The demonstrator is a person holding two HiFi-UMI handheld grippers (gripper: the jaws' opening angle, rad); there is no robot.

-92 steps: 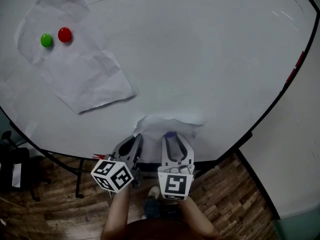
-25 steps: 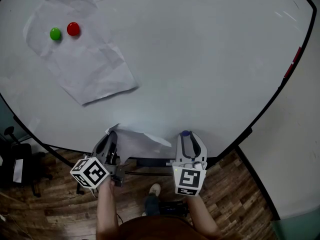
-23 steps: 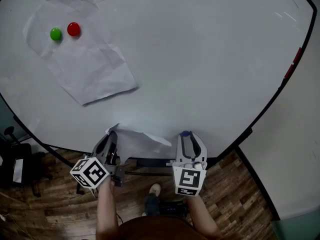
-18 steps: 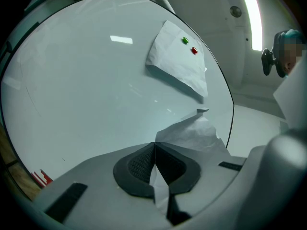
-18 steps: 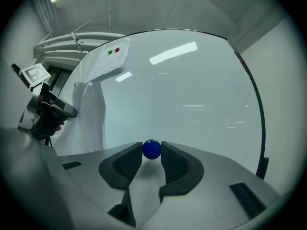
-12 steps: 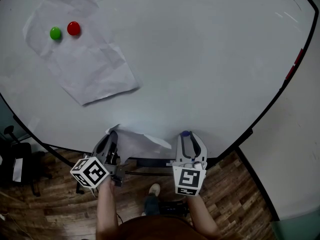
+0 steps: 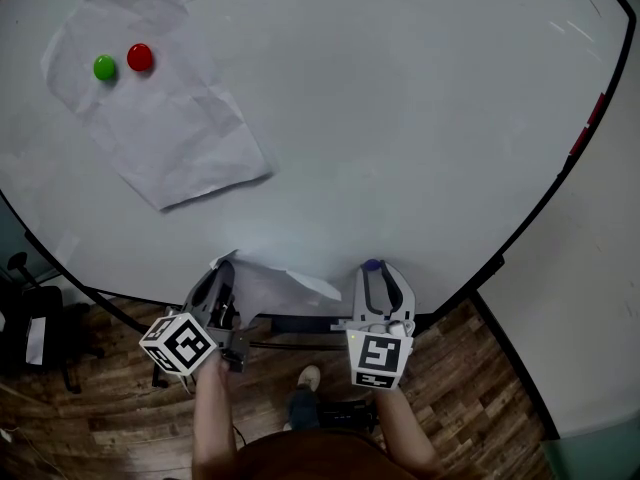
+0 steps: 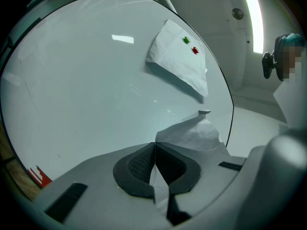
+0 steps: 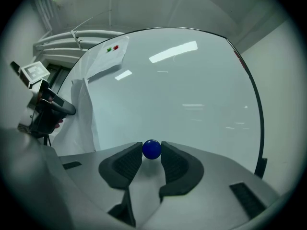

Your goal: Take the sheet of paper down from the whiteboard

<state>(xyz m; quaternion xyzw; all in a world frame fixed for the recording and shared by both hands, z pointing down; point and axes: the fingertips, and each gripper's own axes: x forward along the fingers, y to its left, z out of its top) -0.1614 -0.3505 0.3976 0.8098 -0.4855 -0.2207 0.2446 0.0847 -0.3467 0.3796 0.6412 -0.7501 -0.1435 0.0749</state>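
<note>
White and crumpled, a loose sheet of paper (image 8: 194, 133) is off the board. Its lower edge is pinched between the pressed-together jaws of the left gripper (image 8: 154, 146). The sheet stands up from the pads and leans toward the glossy white whiteboard (image 7: 400, 118), close to the board's bottom edge. Whether its far corner touches the board is hard to tell. The right gripper (image 9: 152, 152) is beside it on the right. It grips a small round blue magnet (image 9: 152, 149), with the pads partly apart and pressing the ball from both sides, just at the board's lower rim. High on the board's left, well apart from both grippers, a second creased white sheet (image 7: 170, 128) lies against the surface. It is pinned near its top by a round green magnet (image 7: 104, 67) and a round red magnet (image 7: 140, 57) side by side, the green one on the left in the head view. Below the board is a brown wood-plank floor (image 7: 480, 368).
</note>
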